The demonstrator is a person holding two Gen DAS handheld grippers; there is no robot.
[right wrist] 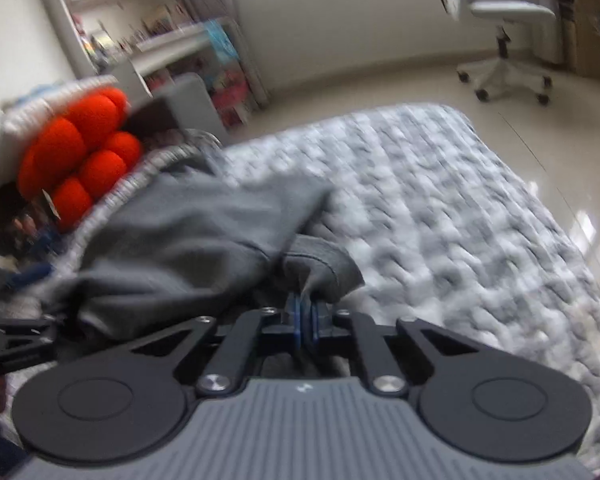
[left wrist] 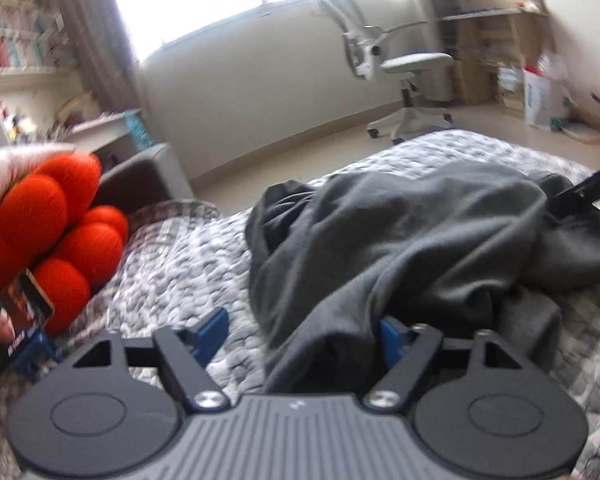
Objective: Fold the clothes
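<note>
Both wrist views low over the bed [left wrist: 204,264], facing the window wall (shared: orange cushion [right wrist: 80,152])

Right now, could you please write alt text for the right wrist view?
The right tongs are shut on a fold of the grey garment, lying on a grey-and-white quilted bedspread. An orange bubble cushion sits behind.

R wrist view smeared w/ motion blur: bed quilt [right wrist: 440,200] pattern unreadable. In L wrist view, grey garment [left wrist: 400,232] covers most of L gripper's right blue pad [left wrist: 390,336]. Left of garment, orange cushion [left wrist: 40,216] cut off by frame edge.
</note>
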